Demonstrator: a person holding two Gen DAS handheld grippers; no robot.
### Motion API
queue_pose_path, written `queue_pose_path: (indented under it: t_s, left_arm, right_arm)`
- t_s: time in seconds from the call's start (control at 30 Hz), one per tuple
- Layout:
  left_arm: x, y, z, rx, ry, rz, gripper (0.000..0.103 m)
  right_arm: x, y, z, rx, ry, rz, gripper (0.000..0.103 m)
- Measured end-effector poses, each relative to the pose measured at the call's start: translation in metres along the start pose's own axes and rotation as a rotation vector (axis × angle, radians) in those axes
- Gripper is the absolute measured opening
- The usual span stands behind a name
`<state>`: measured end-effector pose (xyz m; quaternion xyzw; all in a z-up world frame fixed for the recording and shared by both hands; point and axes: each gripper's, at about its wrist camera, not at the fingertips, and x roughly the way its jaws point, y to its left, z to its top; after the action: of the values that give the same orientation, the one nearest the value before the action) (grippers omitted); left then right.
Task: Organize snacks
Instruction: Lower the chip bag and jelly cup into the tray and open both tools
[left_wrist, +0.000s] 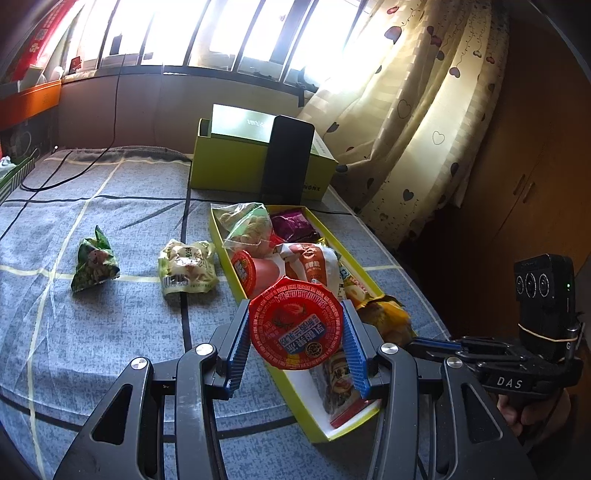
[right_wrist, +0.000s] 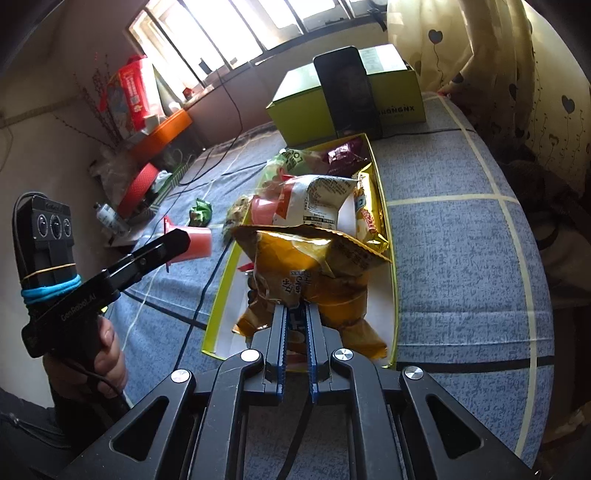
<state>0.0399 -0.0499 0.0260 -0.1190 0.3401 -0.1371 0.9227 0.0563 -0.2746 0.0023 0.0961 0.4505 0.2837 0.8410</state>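
Snacks fill a shallow yellow-green cardboard tray (left_wrist: 221, 243) on the bed: left tongs (left_wrist: 297, 328) clamp a red foil-lidded cup (left_wrist: 295, 326) above it, right tongs (right_wrist: 295, 321) pinch a crinkly orange chip bag (right_wrist: 314, 273), best lowered gently into free space.

My red-lidded cup (left_wrist: 297, 325) hangs above the yellow-green tray (left_wrist: 221, 236) of snacks; my golden chip bag (right_wrist: 314, 273) sits at its near end.

My left gripper (left_wrist: 297, 325) points down at a slant, its blue pads pressed on both sides of a red cup (left_wrist: 297, 325). My right gripper (right_wrist: 295, 325) tilts down, jaws nearly together, pinching a yellow bag (right_wrist: 317, 266).
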Motion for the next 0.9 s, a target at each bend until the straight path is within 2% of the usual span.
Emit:
queue_pose_path:
  t_s: [0.33,0.5,0.9]
  left_arm:
    - [0.013,-0.009,-0.002,0.035,0.055,-0.039,0.047]
    - [0.020,-0.020,-0.010,0.074,0.101,-0.081,0.047]
    - [0.032,-0.028,-0.019,0.110,0.187,-0.108,0.049]
  right_arm:
    - [-0.010,0.008,0.011,-0.024,-0.062,-0.010,0.018]
    - [-0.008,0.004,0.012,-0.008,-0.063,-0.021,0.021]
    - [-0.009,0.007,0.012,-0.012,-0.082,-0.022,0.030]
